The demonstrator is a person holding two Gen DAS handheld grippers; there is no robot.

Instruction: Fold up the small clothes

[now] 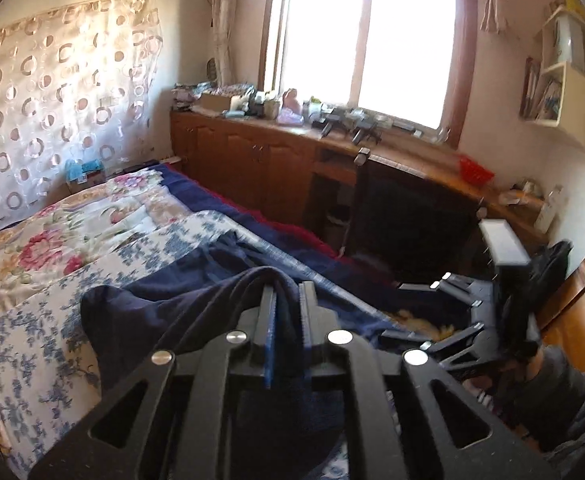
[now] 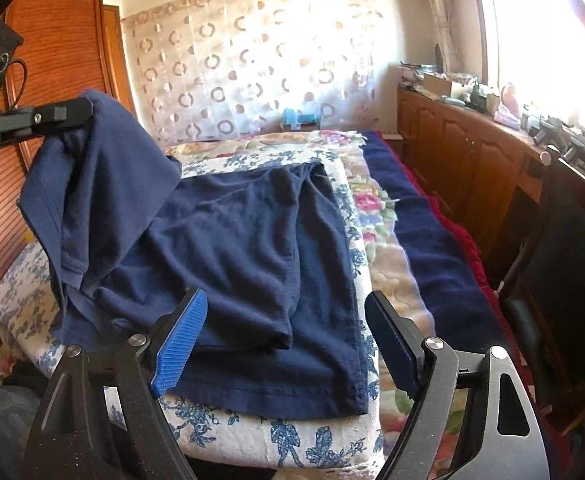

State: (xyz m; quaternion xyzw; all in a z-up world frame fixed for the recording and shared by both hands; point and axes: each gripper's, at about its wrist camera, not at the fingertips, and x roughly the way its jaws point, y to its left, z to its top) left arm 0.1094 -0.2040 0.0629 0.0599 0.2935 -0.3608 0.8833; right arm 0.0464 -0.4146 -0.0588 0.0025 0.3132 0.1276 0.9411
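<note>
both grippers: black angular frames with triangular cut-outs, round silver screw heads at the pivots. right gripper (image 2: 282,344) has ribbed blue pads (image 2: 180,344). left gripper (image 2: 74,114) has a blue button; black cable looped behind.

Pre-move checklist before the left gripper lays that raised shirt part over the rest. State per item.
1. Left gripper has cloth between its fingers: ok, navy shirt is pinched there.
2. Raised part is off the bed: ok, it hangs from the left gripper above the rest.
3. Right gripper is free: ok, open, nothing between its fingers.
4. Right gripper is out of the fold path: cannot tell, it hovers over the shirt's near hem.
5. Shirt body lies flat: not ok, a fold bunches along its right side.
6. Shirt sits on the floral quilt: ok, near hem is inside the edge.
</note>
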